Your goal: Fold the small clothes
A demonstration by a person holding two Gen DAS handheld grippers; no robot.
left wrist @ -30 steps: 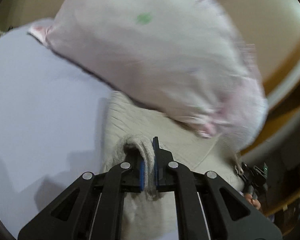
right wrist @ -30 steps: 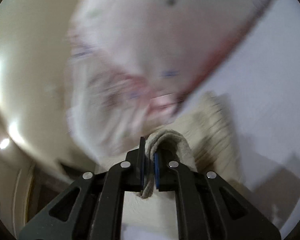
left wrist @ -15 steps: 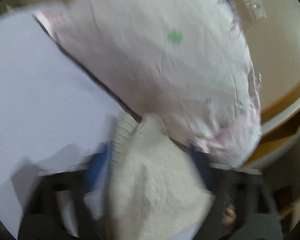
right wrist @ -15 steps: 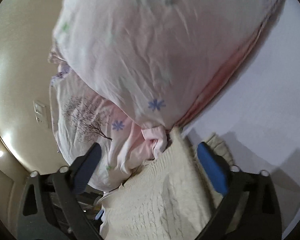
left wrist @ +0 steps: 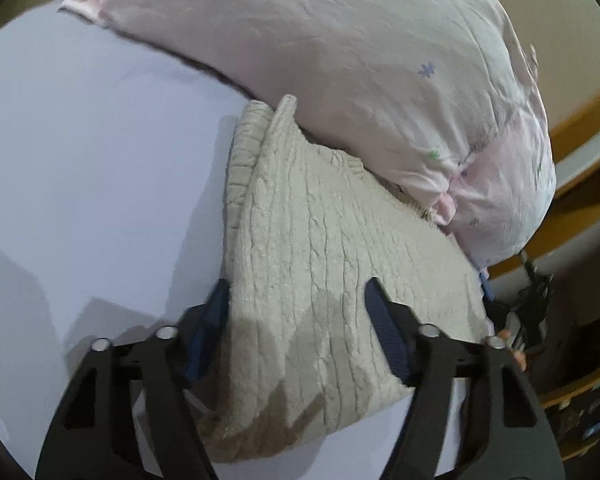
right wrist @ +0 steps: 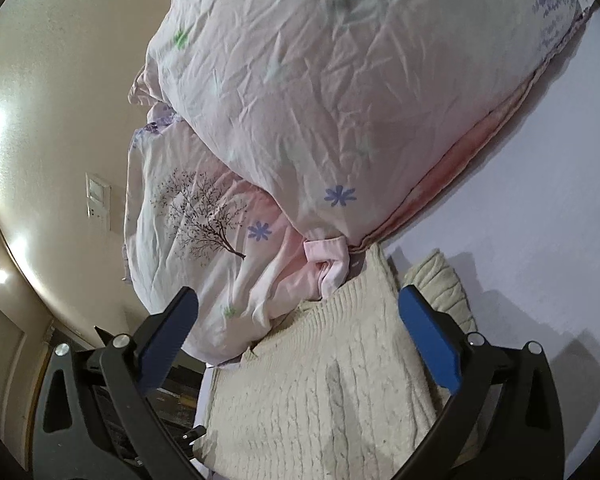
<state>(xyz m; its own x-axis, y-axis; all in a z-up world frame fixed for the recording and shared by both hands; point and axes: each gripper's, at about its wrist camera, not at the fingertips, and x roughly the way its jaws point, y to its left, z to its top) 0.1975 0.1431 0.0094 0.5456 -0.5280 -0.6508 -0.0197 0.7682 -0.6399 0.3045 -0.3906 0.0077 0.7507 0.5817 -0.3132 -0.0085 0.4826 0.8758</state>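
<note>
A cream cable-knit garment lies folded over on the pale lavender bed sheet, its far edge against a pink floral pillow. My left gripper is open, its jaws spread wide over the garment's near part, holding nothing. In the right wrist view the same knit garment lies below my right gripper, which is also open and empty. The other gripper shows at the right edge of the left wrist view.
The pink pillow and a second pillowcase with a tree print sit just beyond the garment. A beige wall with a switch plate lies left. A wooden bed edge runs at right.
Both grippers were shut on folds of the knit garment one second ago. Both have since opened and let it go, and the garment now lies flat on the sheet.
</note>
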